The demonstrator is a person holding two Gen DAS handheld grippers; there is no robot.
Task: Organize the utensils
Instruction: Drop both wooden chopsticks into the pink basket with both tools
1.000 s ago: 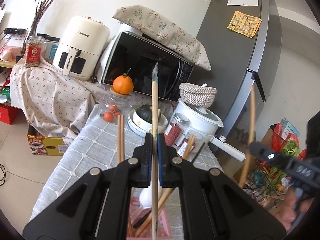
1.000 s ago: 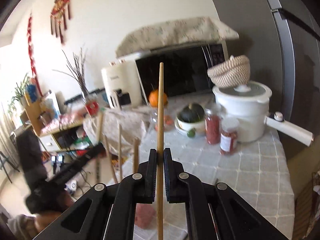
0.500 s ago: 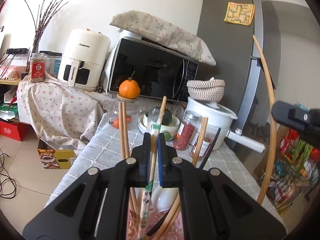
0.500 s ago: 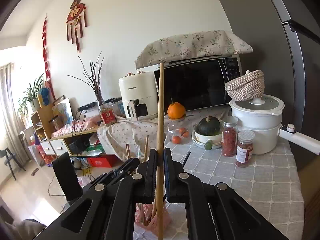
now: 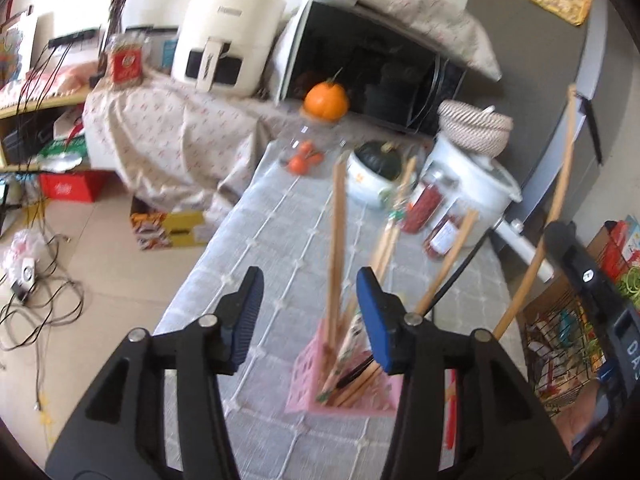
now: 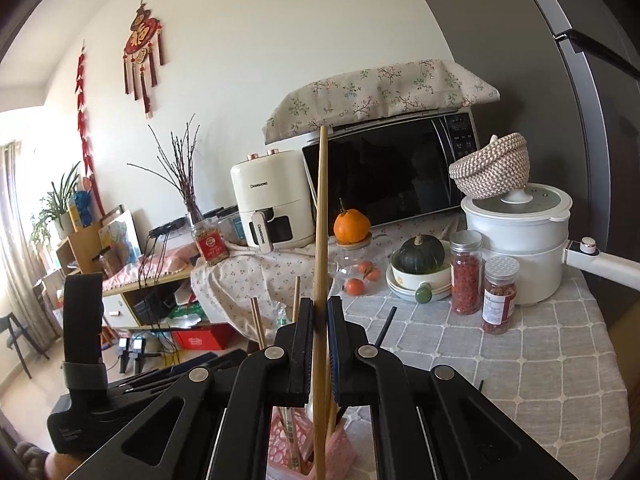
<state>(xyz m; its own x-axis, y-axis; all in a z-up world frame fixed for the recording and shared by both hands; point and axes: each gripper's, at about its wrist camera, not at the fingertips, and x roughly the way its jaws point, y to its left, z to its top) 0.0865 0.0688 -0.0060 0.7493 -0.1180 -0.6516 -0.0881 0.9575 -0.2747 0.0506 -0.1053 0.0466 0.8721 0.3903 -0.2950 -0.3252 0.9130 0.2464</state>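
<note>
Wooden chopsticks [image 5: 335, 248] upright in pink holder [image 5: 306, 376]

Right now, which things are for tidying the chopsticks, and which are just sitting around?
For the job: pink holder, chopsticks in it, the chopstick pinched by the right gripper, left gripper.

Just sitting around: orange, squash, jars, white pot, microwave.

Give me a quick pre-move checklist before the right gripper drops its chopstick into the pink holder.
1. Right gripper shut on wooden chopstick: ok.
2. Left gripper jaws have just been opening, pads pressing nothing: ok.
3. Pink holder upright on the table: ok.
4. Free room inside the holder: cannot tell.
5. Chopstick's lower tip over the holder: cannot tell.
6. Left gripper clear of the drop path: not ok, it hangs over the holder.
</note>
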